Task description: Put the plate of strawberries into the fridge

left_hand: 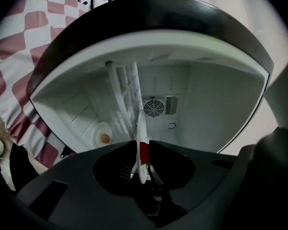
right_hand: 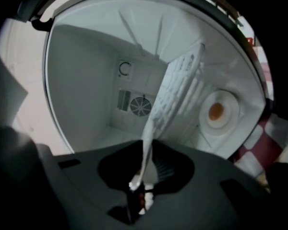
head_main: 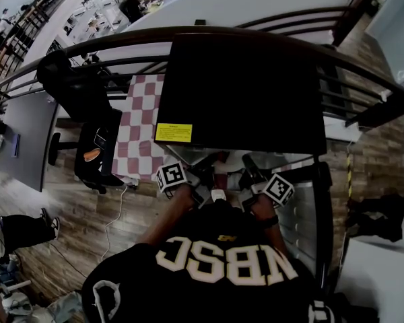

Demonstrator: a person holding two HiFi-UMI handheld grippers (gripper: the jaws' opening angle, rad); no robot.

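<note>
The fridge (head_main: 249, 93) is seen open below the person, its white inside shown in both gripper views. The wire shelf (left_hand: 127, 92) is met edge-on, in line with the plate. The plate (left_hand: 141, 123) is held at the mouth of the fridge between the two grippers, its far rim close before the shelf's front edge (whether it rests there yet cannot be told). A strawberry (left_hand: 144, 151) shows red against the rim, just by the jaws. The right gripper (right_hand: 147, 147) is clamped on the plate's rim. The left gripper (left_hand: 142, 145) has the opposite rim between its jaws, but these are set a little apart and are not seen to pinch it, so the weight is judged to be borne by the right side and perhaps the shelf.

The step in hand is judged to be the setting-down. The plate should be kept level and slid well onto the wires before the right grip is let go — a tilt could roll the fruit off. The grippers are best drawn straight back, so that the rim is not dragged out with them.
</note>
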